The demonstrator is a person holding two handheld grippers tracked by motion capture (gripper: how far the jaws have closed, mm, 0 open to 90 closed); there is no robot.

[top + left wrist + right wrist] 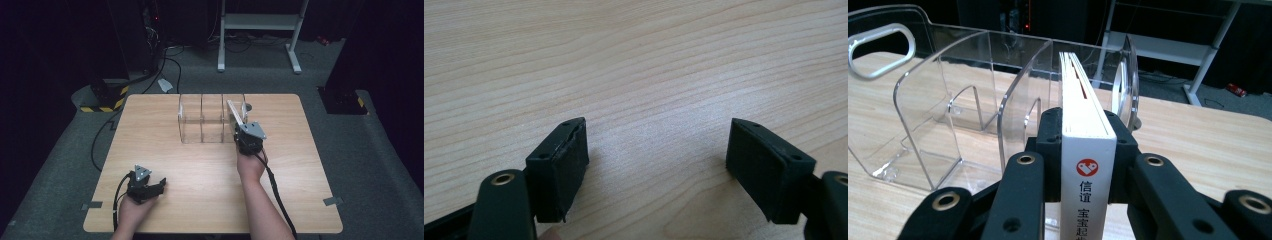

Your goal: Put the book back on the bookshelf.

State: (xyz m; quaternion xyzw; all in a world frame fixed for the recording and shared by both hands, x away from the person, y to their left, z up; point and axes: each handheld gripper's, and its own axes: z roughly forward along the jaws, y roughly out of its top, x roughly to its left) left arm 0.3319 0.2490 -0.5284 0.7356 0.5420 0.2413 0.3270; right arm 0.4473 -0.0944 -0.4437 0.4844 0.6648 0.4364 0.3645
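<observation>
1. Presently, the table (pixel 210 200) lies under both claws: pale wood, bare around the left one, with a rack ahead of the right one.
2. Clear acrylic rack (pixel 948 125): upright dividers, several slots, handle hole at its far left end as the right gripper view shows it. It stands just ahead of the right claw and well apart from the left claw, up and across the table in the high view.
3. Book (pixel 1087 150): white spine with a red mark and printed characters, spine toward the right claw's camera, page edges running away from it. It stands upright and slightly tilted, and from the high view (pixel 236 116) it sits at the rack's right-end slot. Whether its bottom edge is seated on the rack floor I cannot tell.
4. Right gripper (pixel 1087 137): jaws clamped on the book's two covers, pads pressing either side of the spine.
5. Left gripper (pixel 656 165): jaws spread wide, nothing between them, resting low over bare wood (pixel 145 186).
6. Step in hand, as I judge it: filing the book into the end slot.
7. Next move calls for keeping the book parallel to the dividers, lowering it until it seats, then releasing without tipping it or shoving the light rack.
</observation>
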